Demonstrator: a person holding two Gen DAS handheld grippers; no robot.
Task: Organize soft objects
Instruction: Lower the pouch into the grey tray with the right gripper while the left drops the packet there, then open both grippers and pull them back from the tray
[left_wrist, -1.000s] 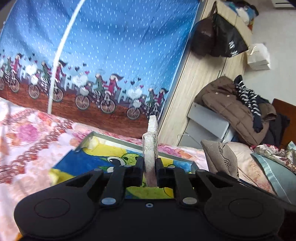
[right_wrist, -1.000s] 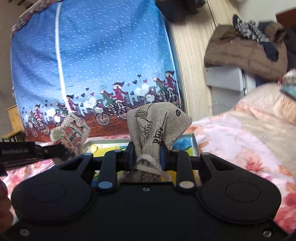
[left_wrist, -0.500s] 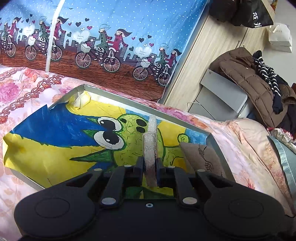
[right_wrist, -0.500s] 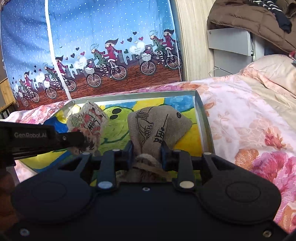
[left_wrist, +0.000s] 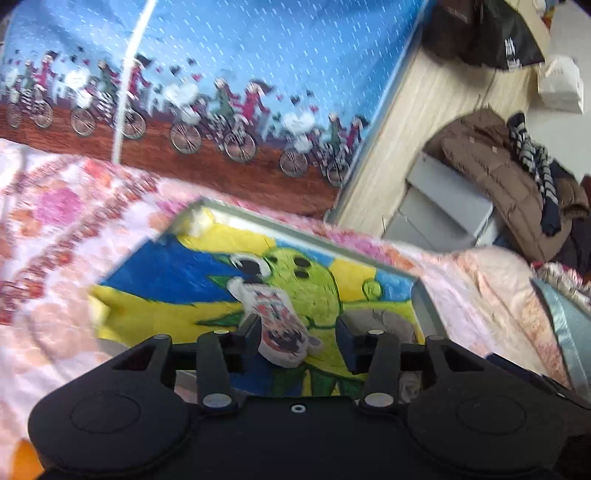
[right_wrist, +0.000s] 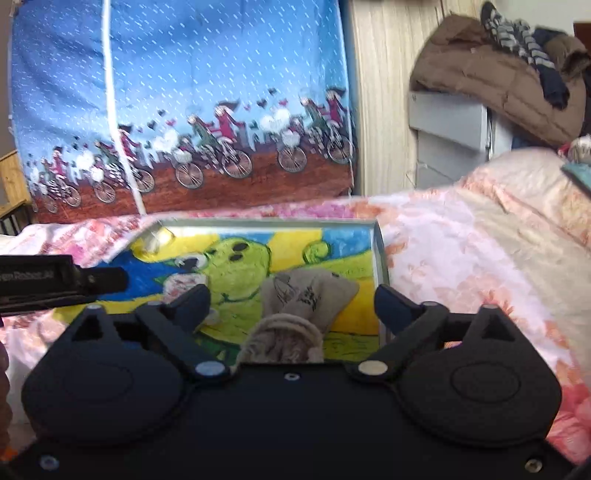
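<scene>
A shallow grey tray (left_wrist: 310, 236) lined with a green cartoon picture lies on the flowered bed. A small white and red patterned pouch (left_wrist: 275, 325) lies in the tray, free between the open fingers of my left gripper (left_wrist: 299, 334). A beige burlap pouch (right_wrist: 303, 295) with black drawings lies in the tray (right_wrist: 380, 254) near its right wall, free between the wide-open fingers of my right gripper (right_wrist: 291, 302). The burlap pouch also shows in the left wrist view (left_wrist: 384, 321). The patterned pouch (right_wrist: 181, 284) shows partly hidden in the right wrist view.
The left gripper's body (right_wrist: 55, 280) reaches in from the left of the right wrist view. A blue curtain with cyclists (left_wrist: 221, 74) hangs behind the bed. A brown jacket (left_wrist: 491, 173) lies on a grey cabinet at the right. Pillows (left_wrist: 565, 314) lie on the right.
Both grippers have opened and let go of their pouches, which now lie in the tray. Both grippers have drawn back and tilted up a little.
</scene>
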